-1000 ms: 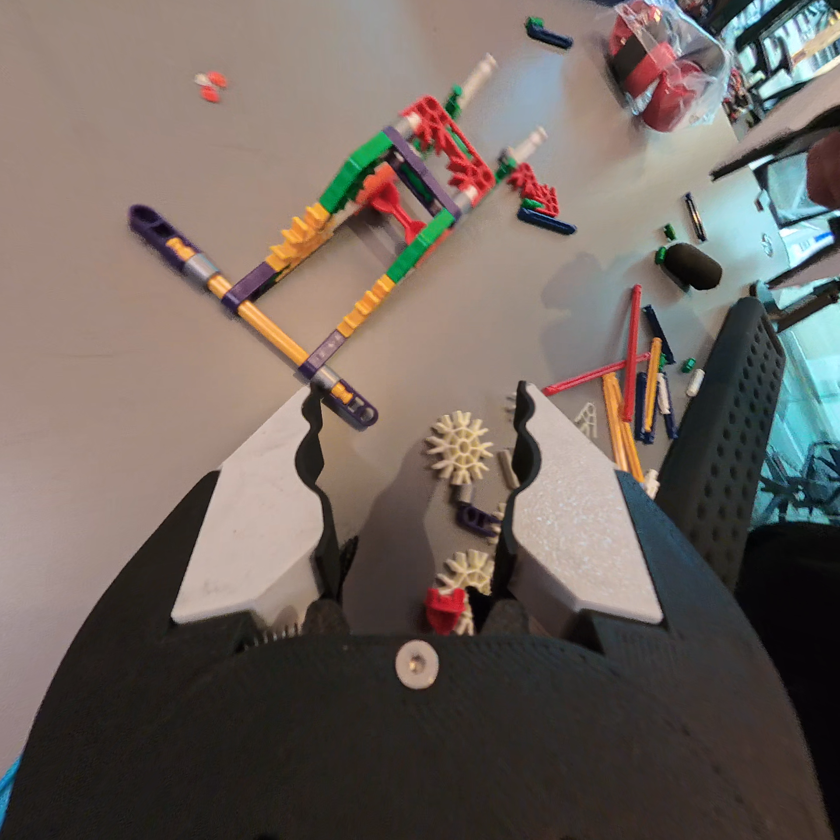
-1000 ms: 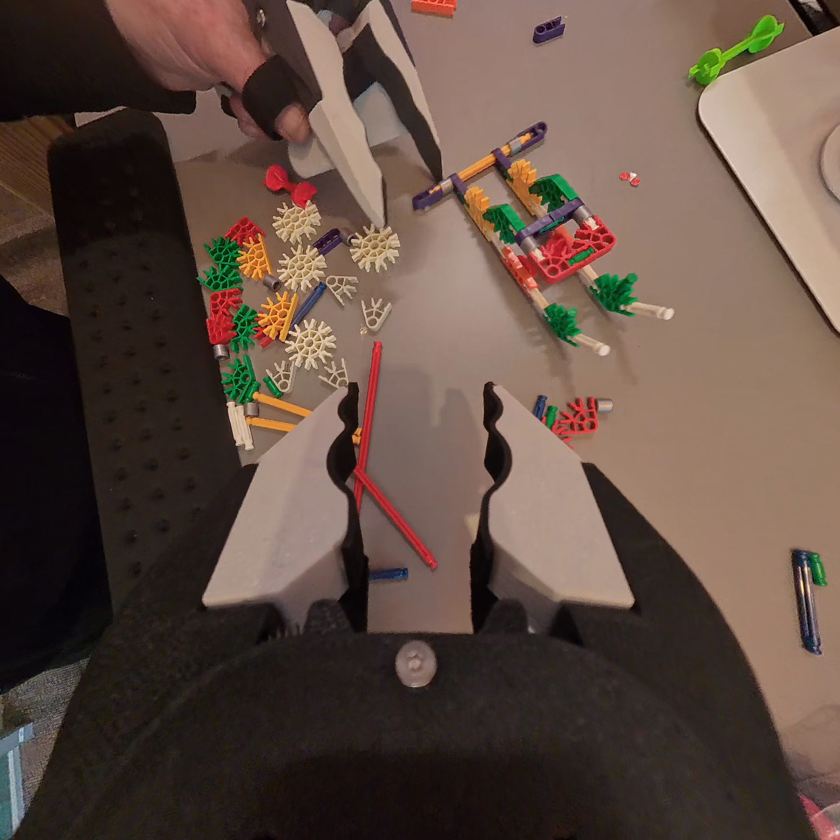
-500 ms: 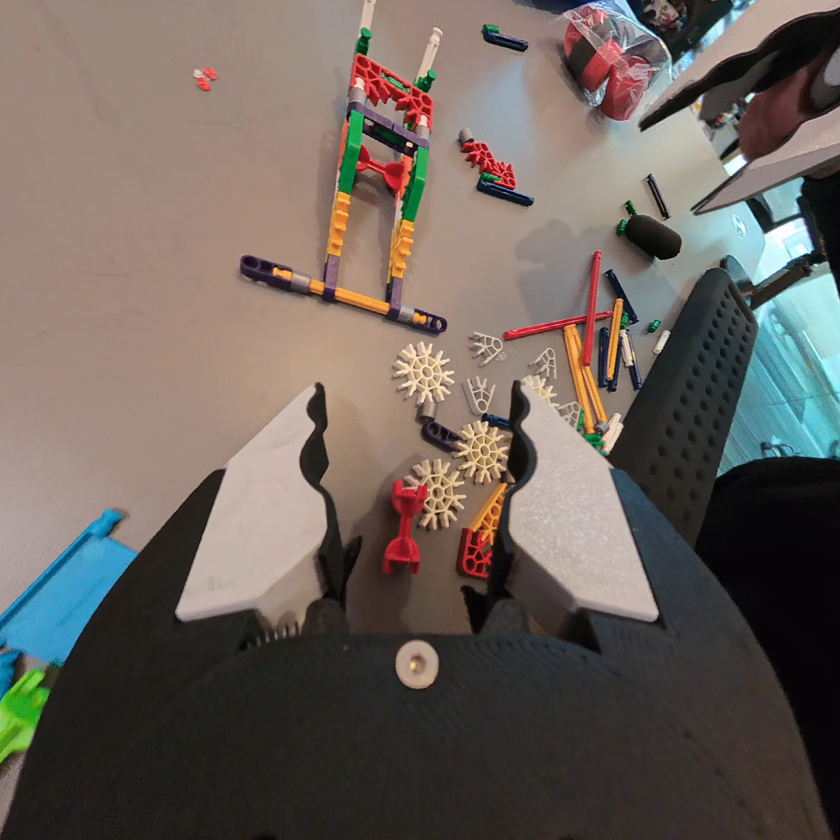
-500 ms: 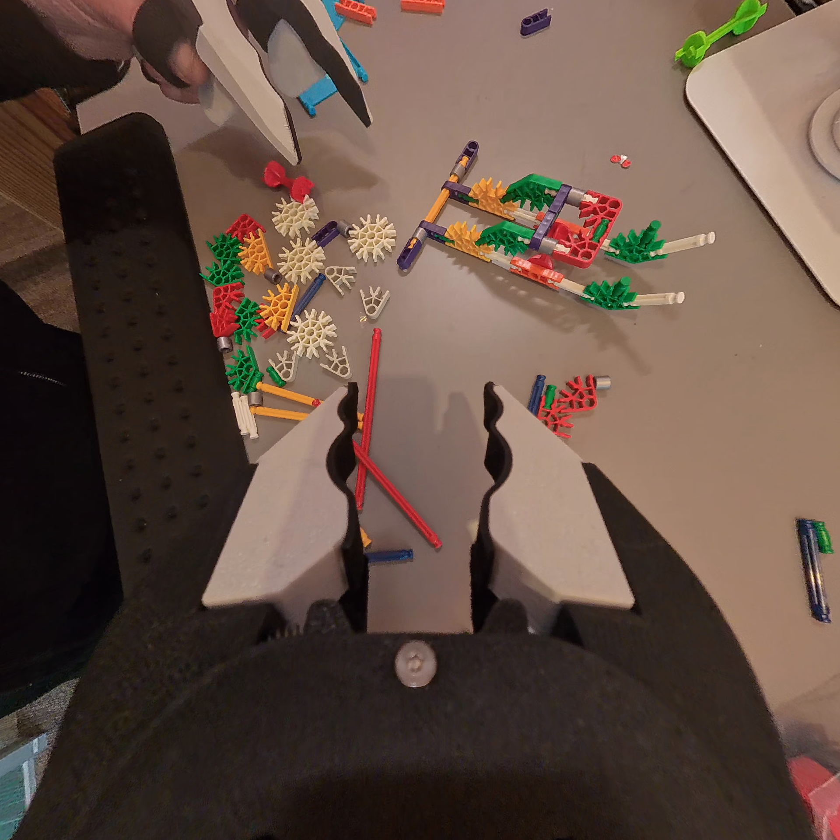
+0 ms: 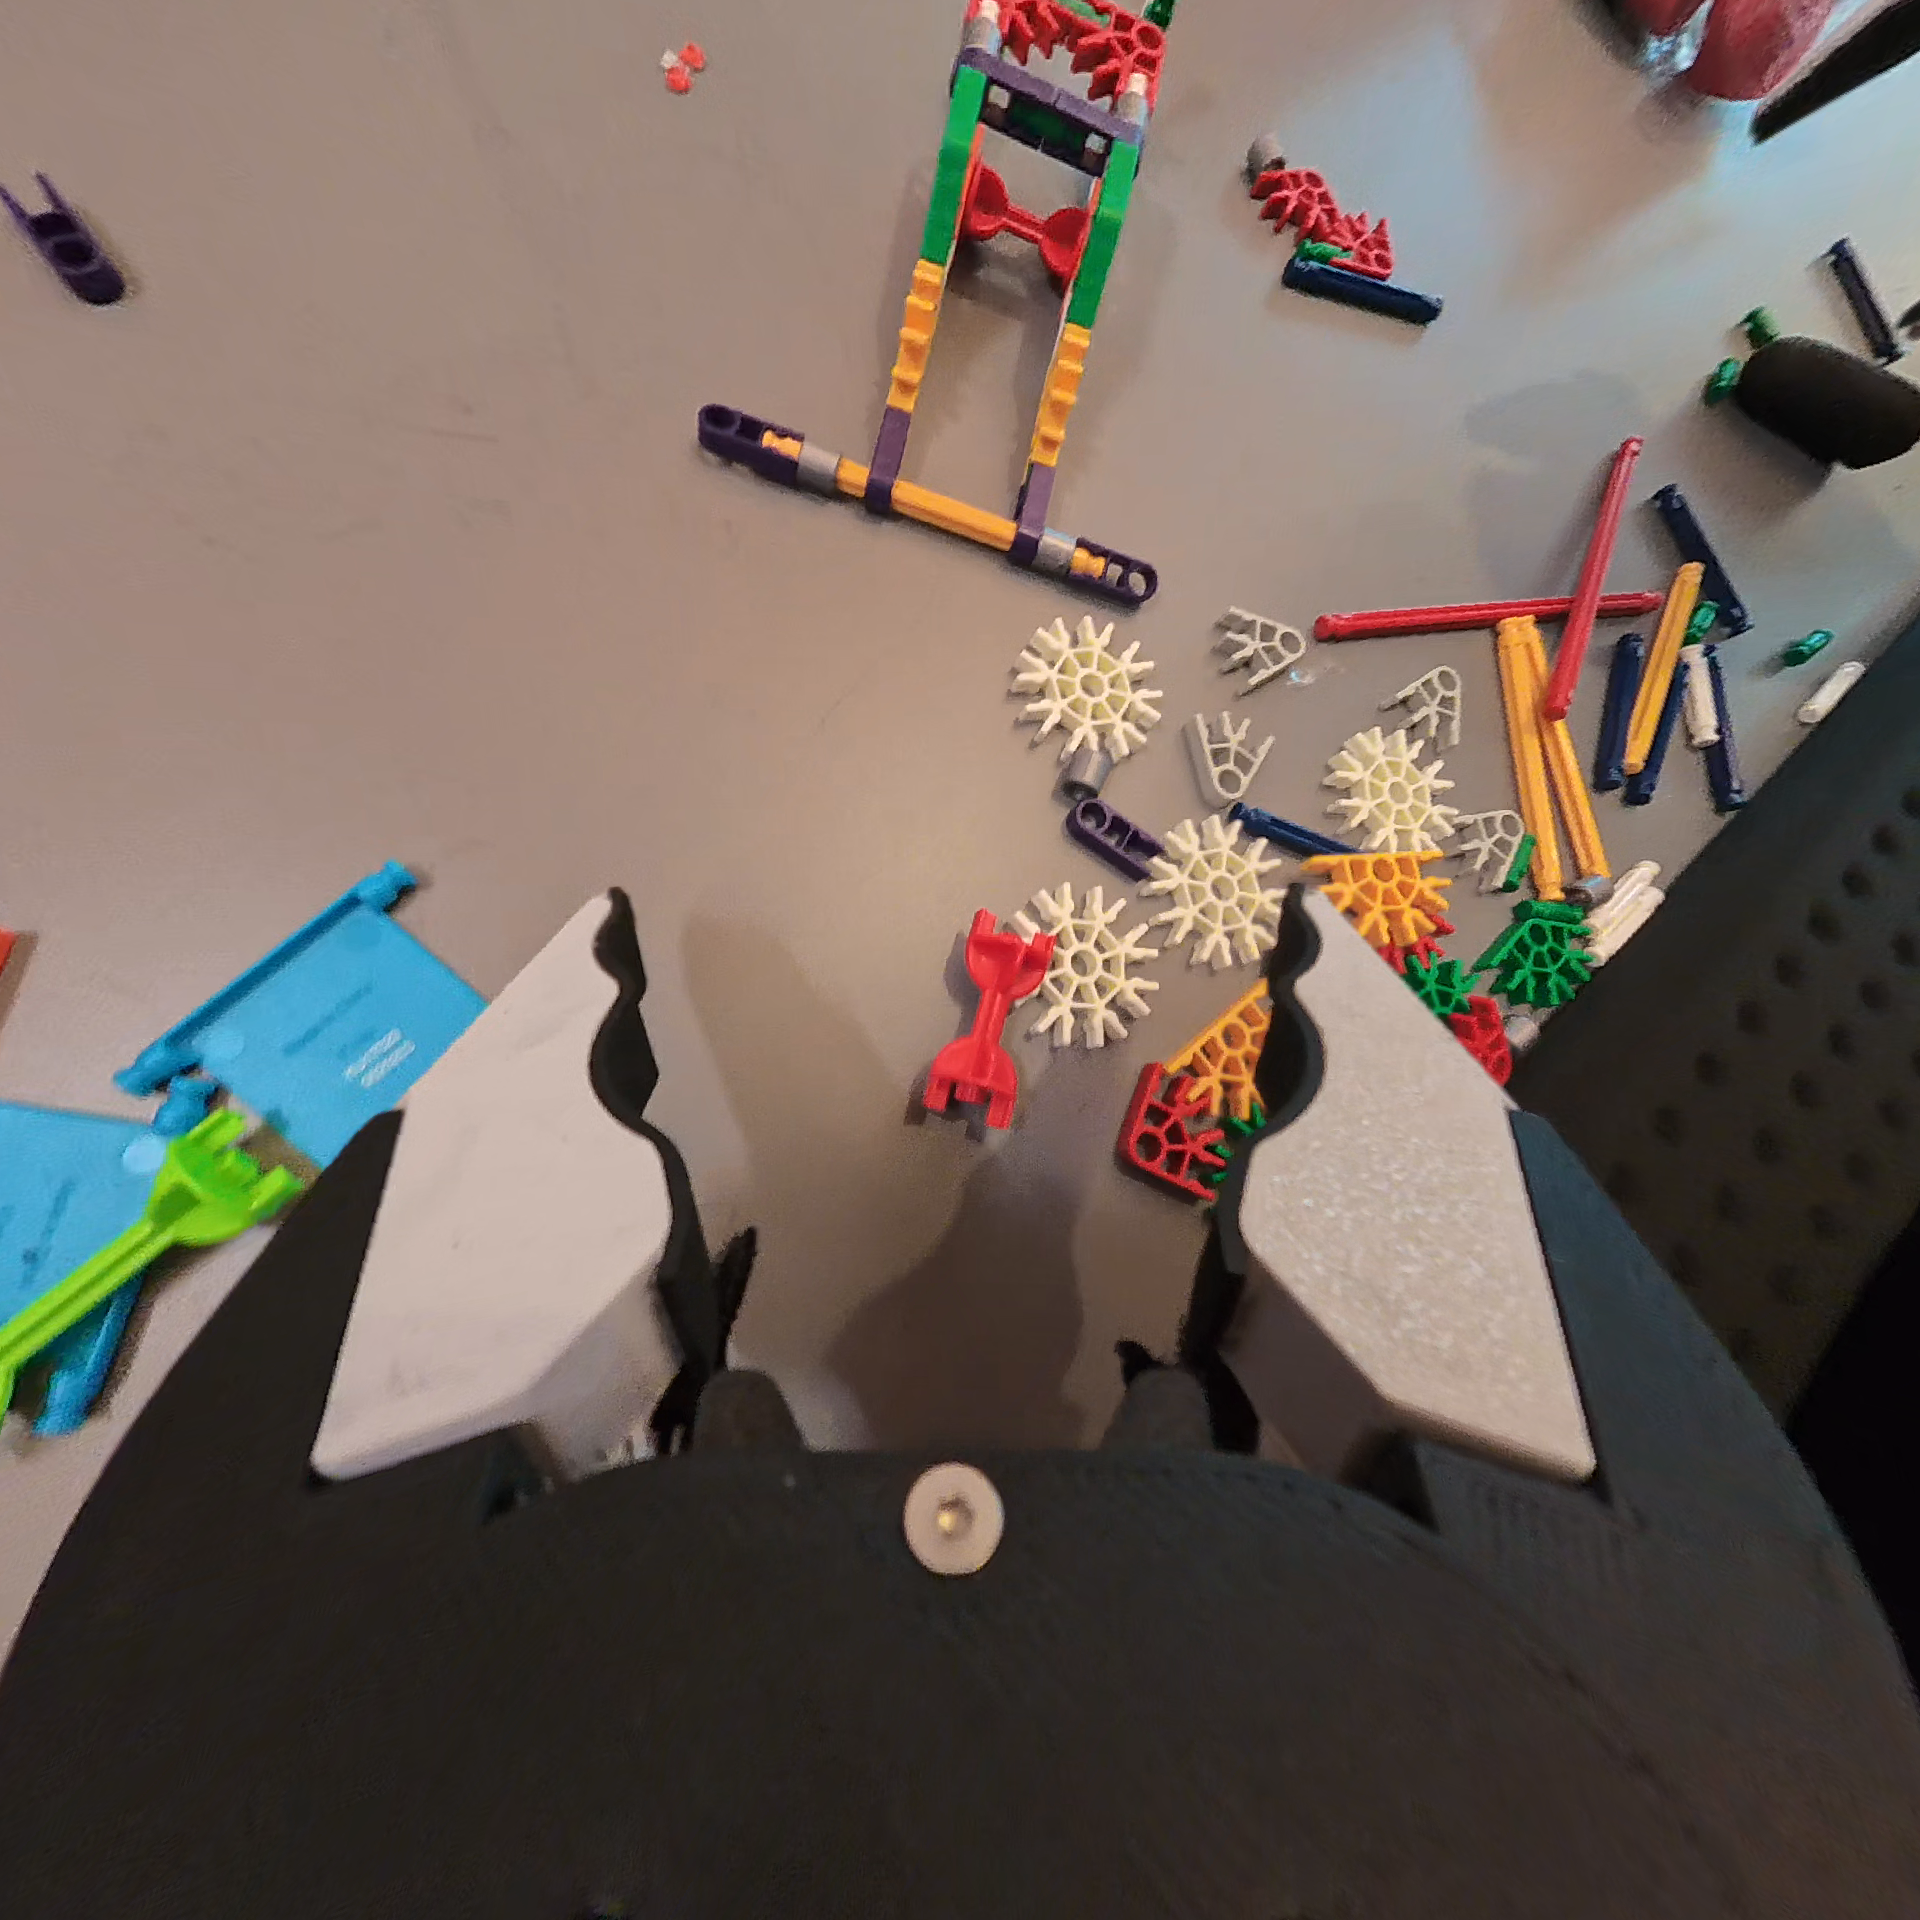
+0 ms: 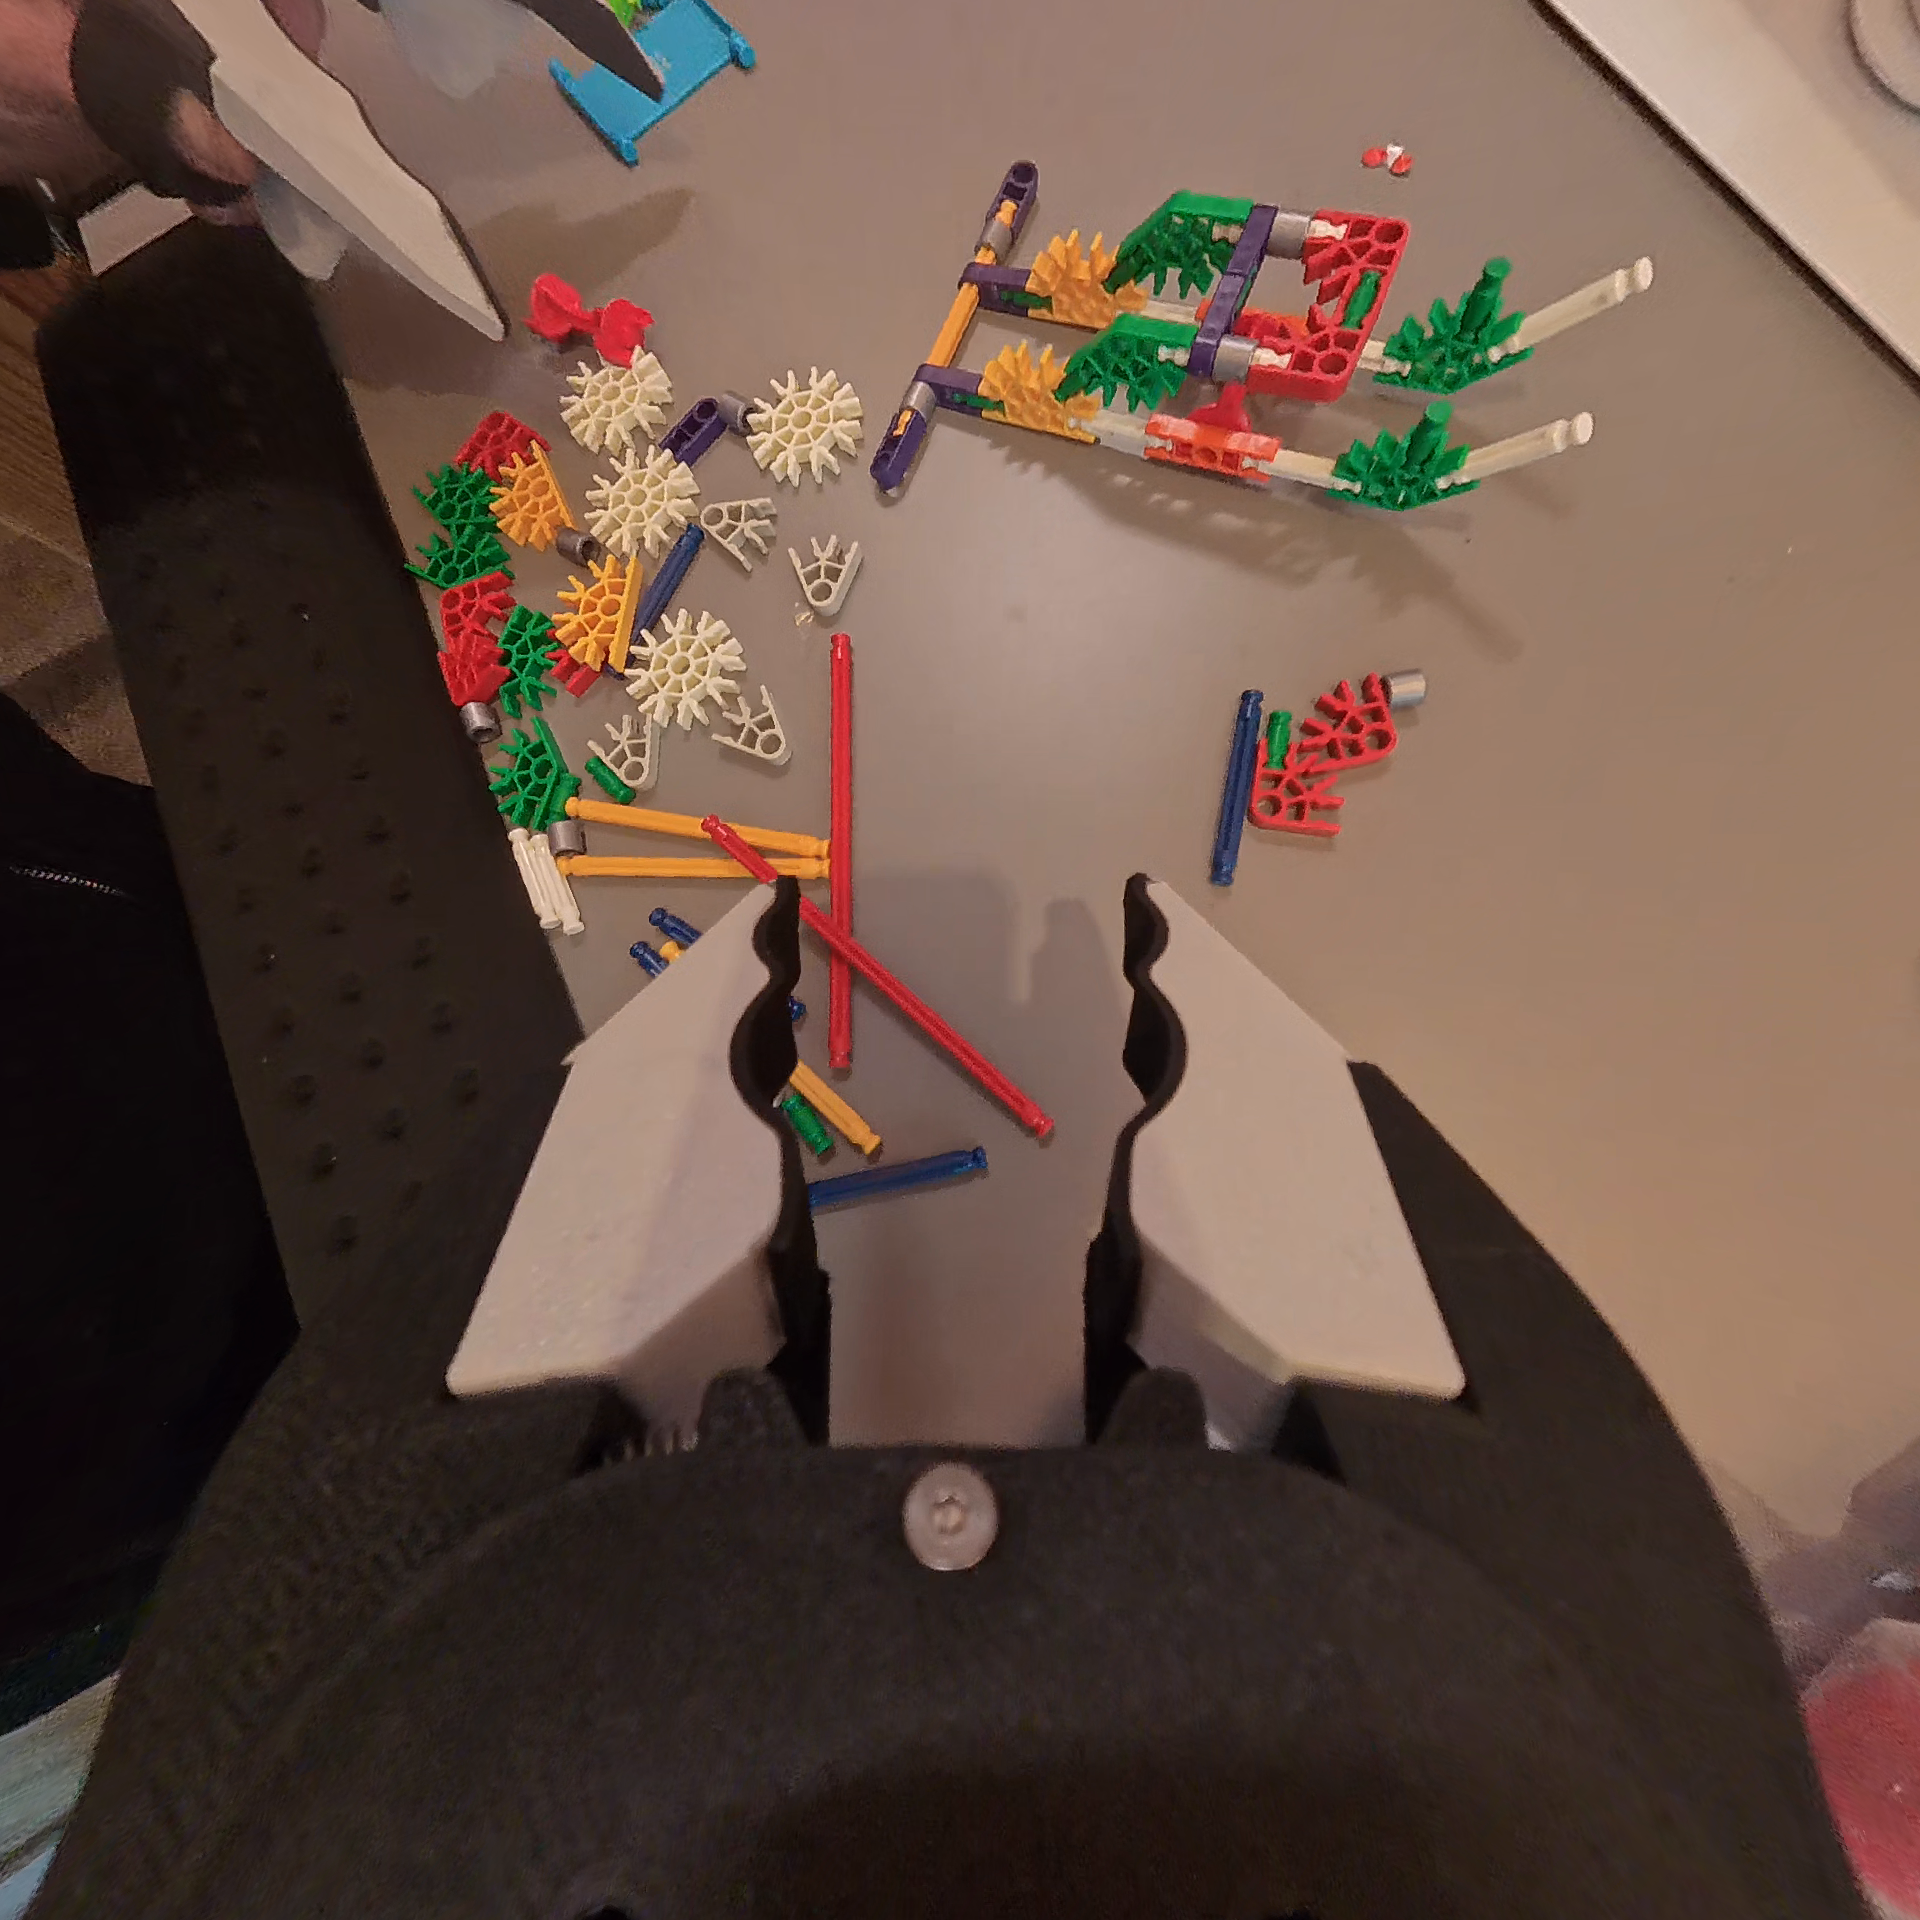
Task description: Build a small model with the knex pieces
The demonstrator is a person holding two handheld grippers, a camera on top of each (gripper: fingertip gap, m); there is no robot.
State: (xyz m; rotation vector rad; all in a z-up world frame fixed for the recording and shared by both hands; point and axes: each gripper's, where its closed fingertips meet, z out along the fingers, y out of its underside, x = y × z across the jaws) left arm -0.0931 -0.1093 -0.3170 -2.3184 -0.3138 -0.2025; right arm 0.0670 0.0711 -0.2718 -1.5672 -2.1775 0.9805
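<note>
My left gripper (image 5: 951, 909) is open and empty above the grey table (image 5: 416, 582). A red spool piece (image 5: 982, 1023) lies just ahead, beside several cream snowflake connectors (image 5: 1086, 686). A built frame of coloured rods and connectors (image 5: 997, 312) lies farther off; it also shows in the right wrist view (image 6: 1226, 343). My right gripper (image 6: 956, 894) is open and empty over two crossed red rods (image 6: 842, 831). A blue rod (image 6: 899, 1174) lies between its fingers. The left gripper shows at the top left of the right wrist view (image 6: 416, 239), near the red spool (image 6: 587, 317).
A pile of loose connectors (image 6: 540, 582) lies by a black perforated chair back (image 6: 260, 727). Yellow rods (image 6: 686, 842), a red connector with a blue rod (image 6: 1309, 758), blue flat panels (image 5: 312, 1018), a lime green piece (image 5: 135, 1247) and a black foam roll (image 5: 1829, 405) lie around. From my left tips it is roughly 9 centimeters to the lime green piece (image 5: 135, 1247); from my right, 40 centimeters.
My left gripper has pulled back from the built frame and swung, so the frame now lies farther ahead. The frame has turned on the table. My right gripper has drawn back slightly.
</note>
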